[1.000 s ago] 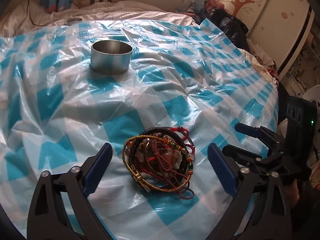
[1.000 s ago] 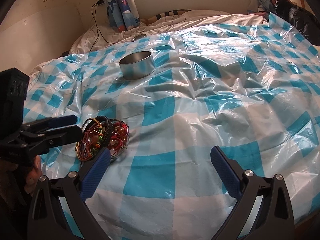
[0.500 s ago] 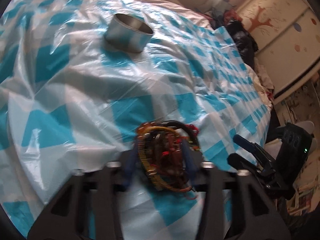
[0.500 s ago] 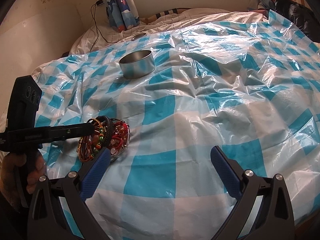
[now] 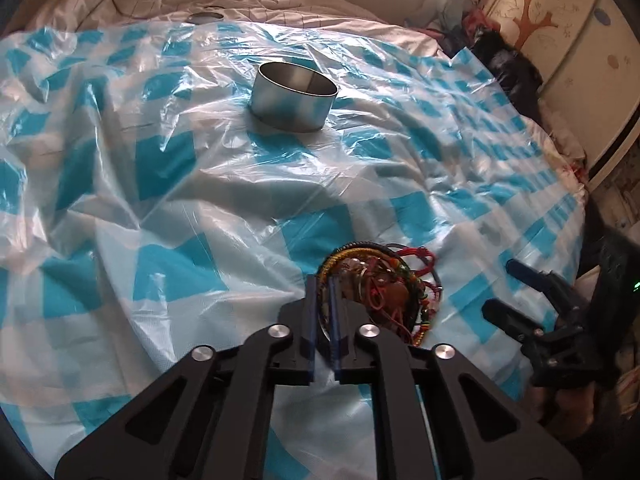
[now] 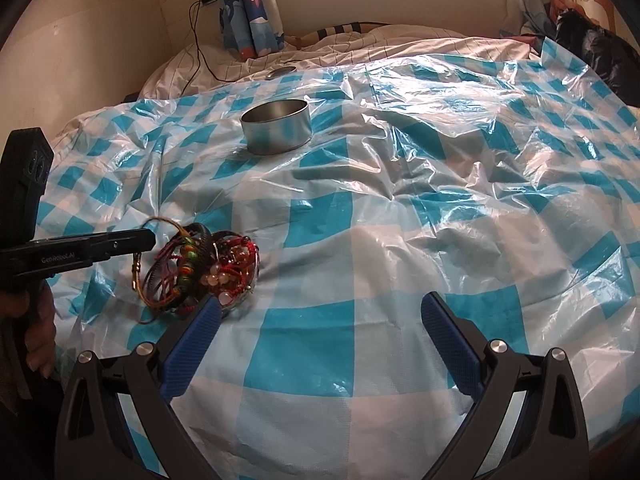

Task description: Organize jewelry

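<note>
Bedroom, bed spread with a blue-checked plastic sheet (image 6: 312,344), crinkled and slack. Left gripper (image 6: 144,240) near the sheet's left edge: jaws have just been closing and now stand pinched on a gold cord at the outer edge of the bracelet tangle (image 6: 200,270) (only one strand seems caught). Bulk of the tangle lies just right of those fingertips, on the sheet. Metal tin (image 6: 276,126) sits well apart, toward the far edge. Right gripper (image 6: 320,336), jaws wide, holds nothing. Judgement: lift slowly so one piece separates and the rest stays down.
</note>
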The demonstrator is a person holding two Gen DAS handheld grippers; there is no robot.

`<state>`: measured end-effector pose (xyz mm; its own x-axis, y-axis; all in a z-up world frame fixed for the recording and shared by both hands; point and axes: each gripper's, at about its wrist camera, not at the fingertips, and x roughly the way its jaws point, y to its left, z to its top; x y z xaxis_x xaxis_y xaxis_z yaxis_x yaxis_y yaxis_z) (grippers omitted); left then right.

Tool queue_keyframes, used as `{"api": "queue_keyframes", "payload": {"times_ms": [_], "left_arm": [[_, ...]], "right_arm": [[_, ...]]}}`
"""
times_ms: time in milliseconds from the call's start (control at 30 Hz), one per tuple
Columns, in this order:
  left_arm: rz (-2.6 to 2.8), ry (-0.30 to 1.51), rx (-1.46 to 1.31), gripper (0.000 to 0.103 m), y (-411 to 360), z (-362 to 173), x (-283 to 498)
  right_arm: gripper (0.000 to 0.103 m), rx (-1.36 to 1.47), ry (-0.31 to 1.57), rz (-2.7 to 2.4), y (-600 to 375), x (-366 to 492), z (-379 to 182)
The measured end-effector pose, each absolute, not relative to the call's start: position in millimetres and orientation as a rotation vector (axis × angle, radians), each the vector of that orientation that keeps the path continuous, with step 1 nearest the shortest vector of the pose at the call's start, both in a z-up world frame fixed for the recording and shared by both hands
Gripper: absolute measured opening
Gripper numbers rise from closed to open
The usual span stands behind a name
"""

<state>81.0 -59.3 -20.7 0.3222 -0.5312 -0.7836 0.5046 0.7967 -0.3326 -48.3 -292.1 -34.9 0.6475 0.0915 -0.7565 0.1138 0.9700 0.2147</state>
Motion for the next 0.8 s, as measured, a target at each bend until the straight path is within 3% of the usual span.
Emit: {"api": "queue_keyframes", "payload": {"times_ms": [133, 500, 800], "left_arm": [[-0.625, 1.007, 0.045, 0.004, -53.2, -16.9, 78.5], [-0.665, 0.846, -0.274, 0.003, 4.7, 23.7, 86.3], [-0.610, 0.849, -0.302, 0.003, 14.4, 22.5, 93.1]], "right_arm": [[0.096, 0.231, 0.867, -0.011, -288.8, -48.4, -35.1], [0.096, 0.254, 0.755, 0.173, -279.2, -53.4, -13.0], [0.096, 0.010, 0.749, 0.428, -203.3, -33.2, -2.3]]}}
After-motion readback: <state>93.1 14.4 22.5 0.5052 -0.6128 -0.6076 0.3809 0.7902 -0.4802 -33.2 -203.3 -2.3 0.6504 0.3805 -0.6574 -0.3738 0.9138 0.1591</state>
